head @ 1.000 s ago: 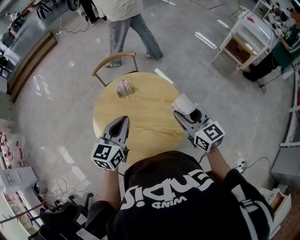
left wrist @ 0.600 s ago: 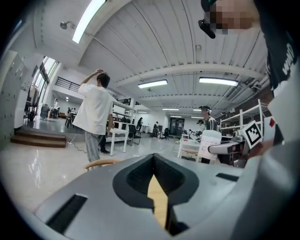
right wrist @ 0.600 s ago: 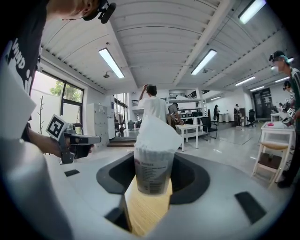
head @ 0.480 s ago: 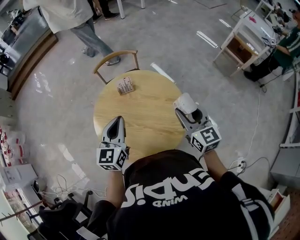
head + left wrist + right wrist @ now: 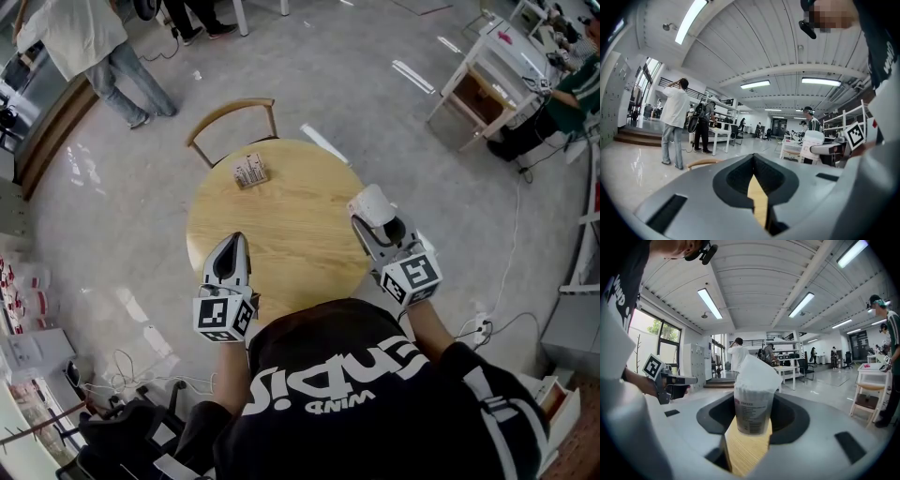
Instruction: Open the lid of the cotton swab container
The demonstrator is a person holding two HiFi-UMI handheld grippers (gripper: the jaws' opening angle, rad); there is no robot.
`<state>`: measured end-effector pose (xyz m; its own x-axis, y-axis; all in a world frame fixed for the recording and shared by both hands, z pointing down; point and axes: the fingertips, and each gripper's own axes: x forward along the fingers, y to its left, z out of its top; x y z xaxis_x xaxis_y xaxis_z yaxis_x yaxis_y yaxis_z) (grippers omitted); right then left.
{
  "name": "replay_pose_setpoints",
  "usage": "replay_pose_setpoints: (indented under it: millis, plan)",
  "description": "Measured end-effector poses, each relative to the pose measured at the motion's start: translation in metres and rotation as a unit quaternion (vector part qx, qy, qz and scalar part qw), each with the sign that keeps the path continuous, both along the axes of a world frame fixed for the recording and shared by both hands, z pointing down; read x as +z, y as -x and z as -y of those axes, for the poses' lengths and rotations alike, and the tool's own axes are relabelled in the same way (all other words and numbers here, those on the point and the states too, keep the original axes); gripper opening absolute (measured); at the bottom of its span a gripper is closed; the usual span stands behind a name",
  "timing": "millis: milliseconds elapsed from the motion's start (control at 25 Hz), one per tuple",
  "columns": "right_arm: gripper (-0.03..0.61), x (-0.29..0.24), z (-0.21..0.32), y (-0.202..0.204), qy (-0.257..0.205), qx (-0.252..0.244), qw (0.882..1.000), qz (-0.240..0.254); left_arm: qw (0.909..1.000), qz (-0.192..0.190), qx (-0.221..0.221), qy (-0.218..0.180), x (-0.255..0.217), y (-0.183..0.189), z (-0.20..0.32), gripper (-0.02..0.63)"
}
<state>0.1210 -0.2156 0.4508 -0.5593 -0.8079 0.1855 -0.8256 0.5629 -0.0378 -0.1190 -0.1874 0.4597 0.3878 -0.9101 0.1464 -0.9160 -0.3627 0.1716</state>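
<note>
Right tool [image 5: 373,225] pinching cotton swab container [image 5: 753,411] at right edge of surface [image 5: 281,225]. White lid [image 5: 757,371] looks tilted; opening unconfirmed. Left tool [image 5: 232,251] pressed together, empty, near left, not yet on lid.

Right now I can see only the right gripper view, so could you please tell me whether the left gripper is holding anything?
Observer: No, the left gripper has its jaws closed together with nothing between them.
Operator: Thank you. Where is it relative to the table?
Observer: It is at the near edge of the round wooden table, on the side opposite the right gripper and its cotton swab container.
Operator: Is anything else on the table?
Observer: Yes, a small box lies near the far edge, in front of a wooden chair.
</note>
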Motion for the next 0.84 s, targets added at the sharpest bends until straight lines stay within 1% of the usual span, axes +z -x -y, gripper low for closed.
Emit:
replay_pose_setpoints:
  millis: [840]
  plan:
    - [0.193, 0.0055, 0.0025, 0.0025, 0.004, -0.006, 1.000, -0.008, 0.9999, -0.001, -0.010, 0.005, 0.0044, 0.0046, -0.0001, 0.011]
